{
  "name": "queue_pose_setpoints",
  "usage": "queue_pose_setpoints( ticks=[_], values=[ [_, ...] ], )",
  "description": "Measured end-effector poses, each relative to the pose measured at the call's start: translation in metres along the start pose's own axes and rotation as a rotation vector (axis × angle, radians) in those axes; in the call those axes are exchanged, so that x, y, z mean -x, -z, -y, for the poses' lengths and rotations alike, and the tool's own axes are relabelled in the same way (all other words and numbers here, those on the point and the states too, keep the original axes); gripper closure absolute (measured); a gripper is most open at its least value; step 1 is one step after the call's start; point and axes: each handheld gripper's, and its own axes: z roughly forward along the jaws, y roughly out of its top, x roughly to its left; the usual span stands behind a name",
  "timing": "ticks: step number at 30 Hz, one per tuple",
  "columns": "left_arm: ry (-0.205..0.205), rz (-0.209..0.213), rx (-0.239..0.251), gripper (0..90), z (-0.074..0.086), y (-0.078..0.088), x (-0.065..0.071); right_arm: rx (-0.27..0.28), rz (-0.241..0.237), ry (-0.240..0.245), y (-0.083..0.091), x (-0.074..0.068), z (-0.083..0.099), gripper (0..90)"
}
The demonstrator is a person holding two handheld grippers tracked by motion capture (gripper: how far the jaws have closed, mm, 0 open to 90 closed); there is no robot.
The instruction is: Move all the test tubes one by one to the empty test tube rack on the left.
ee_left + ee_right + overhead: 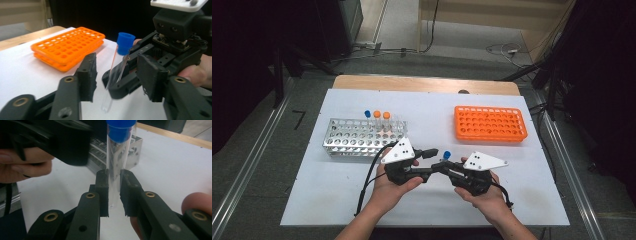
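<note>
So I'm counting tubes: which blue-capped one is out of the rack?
The blue-capped tube clamped upright in the right hand-held gripper, between both hands. The other blue-capped tube stands in the metal rack beside two orange-capped ones.

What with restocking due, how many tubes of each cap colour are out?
Blue-capped tubes: 2
Orange-capped tubes: 2
Total: 4

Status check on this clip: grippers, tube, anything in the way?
Right gripper shut on clear blue-capped test tube, held upright. Left gripper open, jaws either side of the tube, not pressing. Nothing in the way; orange plastic rack and metal rack stand apart.
</note>
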Motion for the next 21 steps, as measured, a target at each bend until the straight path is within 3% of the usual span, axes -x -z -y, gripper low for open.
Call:
queue_pose_setpoints(
  ticks=[6,11,14,17,21],
  values=[
    [-0.012,0.029,-0.012,69.9,0.000,-0.003,0.002,-0.005,-0.021,0.040,-0.005,-0.012,-0.001,75.4],
    [-0.036,-0.004,-0.010,75.7,0.000,-0.001,0.002,-0.007,-0.029,0.027,-0.006,-0.012,-0.001,75.2],
    [-0.027,-0.020,0.000,77.1,-0.001,0.002,-0.001,0.002,-0.019,0.027,-0.006,-0.011,-0.001,74.0],
    [-0.022,-0.047,0.016,77.1,-0.003,0.007,-0.004,0.008,-0.021,0.037,-0.005,-0.009,0.001,64.7],
    [-0.015,-0.078,0.036,77.1,-0.006,0.017,-0.011,0.004,-0.046,0.028,-0.001,-0.002,0.003,41.8]
  ],
)
